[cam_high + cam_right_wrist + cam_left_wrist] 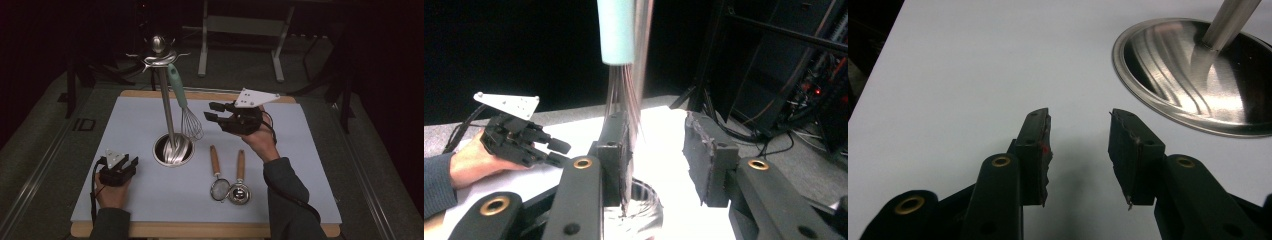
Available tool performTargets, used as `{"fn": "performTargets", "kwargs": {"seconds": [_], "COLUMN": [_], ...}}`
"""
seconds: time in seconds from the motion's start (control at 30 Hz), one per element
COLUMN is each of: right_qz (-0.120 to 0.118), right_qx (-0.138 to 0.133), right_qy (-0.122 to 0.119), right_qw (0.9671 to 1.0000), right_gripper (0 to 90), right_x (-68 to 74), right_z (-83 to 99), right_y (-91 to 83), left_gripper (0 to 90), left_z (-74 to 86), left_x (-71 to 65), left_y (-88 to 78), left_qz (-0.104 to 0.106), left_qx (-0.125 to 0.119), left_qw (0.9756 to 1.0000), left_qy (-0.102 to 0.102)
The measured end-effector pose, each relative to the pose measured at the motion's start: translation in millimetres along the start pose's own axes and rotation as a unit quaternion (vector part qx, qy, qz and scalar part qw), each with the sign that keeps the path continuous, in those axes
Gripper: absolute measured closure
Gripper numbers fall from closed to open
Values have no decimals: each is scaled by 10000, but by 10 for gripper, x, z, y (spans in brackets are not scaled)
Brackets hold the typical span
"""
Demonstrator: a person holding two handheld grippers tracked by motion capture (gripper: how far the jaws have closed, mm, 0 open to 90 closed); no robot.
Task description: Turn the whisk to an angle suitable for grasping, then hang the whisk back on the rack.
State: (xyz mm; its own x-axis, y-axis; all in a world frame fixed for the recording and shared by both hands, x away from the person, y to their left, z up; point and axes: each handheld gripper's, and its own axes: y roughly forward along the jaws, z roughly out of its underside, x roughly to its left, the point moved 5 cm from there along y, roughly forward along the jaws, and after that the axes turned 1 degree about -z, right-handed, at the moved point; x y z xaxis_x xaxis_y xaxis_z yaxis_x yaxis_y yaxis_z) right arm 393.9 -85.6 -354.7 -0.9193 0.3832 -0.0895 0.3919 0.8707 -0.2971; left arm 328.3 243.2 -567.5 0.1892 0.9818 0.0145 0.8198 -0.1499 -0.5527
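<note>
Hanging whisk just beside right gripper's parted jaws.

No writing, label, brand mark, number or sign can be read anywhere in these views
</note>
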Motion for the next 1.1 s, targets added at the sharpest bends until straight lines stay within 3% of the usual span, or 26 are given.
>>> {"fn": "performTargets", "kwargs": {"seconds": [0.23, 0.43, 0.63, 0.8, 0.9, 1.0, 1.1], "right_qz": [235, 396, 538, 805, 1027, 1193, 1335], "right_qx": [259, 392, 638, 797, 1050, 1263, 1293], "right_qy": [5, 154, 239, 392, 389, 391, 521], "right_qw": [9994, 9983, 9962, 9928, 9884, 9840, 9812], "right_gripper": [606, 593, 578, 570, 564, 558, 554], "right_x": [-71, -143, -176, -212, -222, -226, -223], "right_z": [170, 316, 528, 711, 849, 995, 1115], "right_y": [-128, -212, -282, -386, -424, -457, -518], "left_gripper": [616, 642, 750, 836, 897, 900, 900], "left_z": [-1, -2, -57, -189, -248, -297, -352], "left_x": [-2, 2, 3, -34, -36, -36, -36], "left_y": [-6, -23, -122, -224, -286, -327, -385], "left_qz": [5, 33, 257, 406, 531, 565, 582], "left_qx": [-30, -102, -539, -868, -1020, -1158, -1377], "left_qw": [10000, 9999, 9979, 9953, 9932, 9914, 9883], "left_qy": [8, -20, -245, -136, -171, -213, -299]}}
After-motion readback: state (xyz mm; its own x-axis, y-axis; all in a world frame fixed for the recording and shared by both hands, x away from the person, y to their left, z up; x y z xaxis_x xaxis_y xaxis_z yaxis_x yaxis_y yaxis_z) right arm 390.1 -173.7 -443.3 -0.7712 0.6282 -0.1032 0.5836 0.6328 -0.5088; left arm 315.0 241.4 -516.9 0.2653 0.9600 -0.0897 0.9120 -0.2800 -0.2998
